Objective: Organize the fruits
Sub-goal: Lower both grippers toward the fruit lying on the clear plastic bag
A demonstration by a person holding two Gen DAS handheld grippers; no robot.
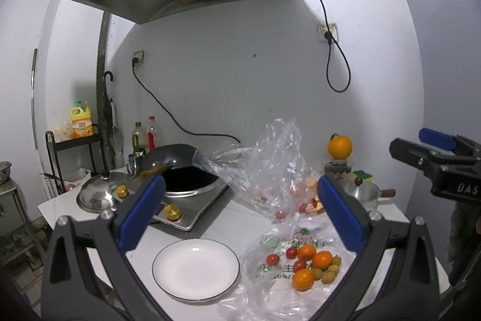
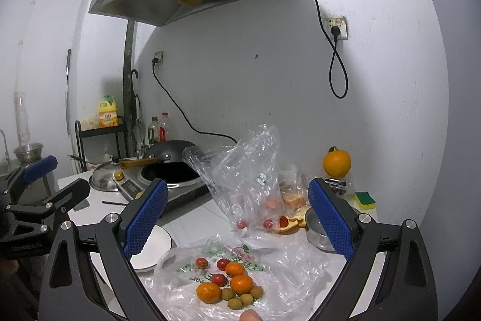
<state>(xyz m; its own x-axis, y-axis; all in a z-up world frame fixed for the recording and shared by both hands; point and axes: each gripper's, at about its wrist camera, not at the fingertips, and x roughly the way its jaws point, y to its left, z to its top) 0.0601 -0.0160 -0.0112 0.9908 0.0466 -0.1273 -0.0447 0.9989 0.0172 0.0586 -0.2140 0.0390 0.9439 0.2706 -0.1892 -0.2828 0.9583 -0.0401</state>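
Note:
A flattened printed plastic bag [image 1: 270, 285] [image 2: 270, 260] on the white counter carries a small pile of fruit: tangerines [image 1: 322, 259] [image 2: 242, 284], cherry tomatoes [image 1: 272, 259] [image 2: 222, 263] and brown longans [image 1: 335, 260] [image 2: 234, 304]. To its left lies an empty white plate [image 1: 195, 268] [image 2: 156, 245], half hidden behind a finger in the right wrist view. My left gripper [image 1: 240, 215] [image 2: 57, 181] hovers open above plate and fruit. My right gripper [image 2: 239, 218] [image 1: 418, 145] is open too, above the pile, with nothing between its pads.
An upright clear bag [image 1: 270, 167] [image 2: 243, 170] holds more tomatoes and peel. Behind it: a large orange [image 1: 339, 146] [image 2: 336, 163], a small steel pot [image 1: 360, 193], a sponge [image 2: 365, 200]. A wok [image 1: 180, 170] on its cooker [image 1: 192, 215] and a lid [image 1: 99, 191] lie left. A fingertip [image 2: 251, 315] shows at the bottom edge.

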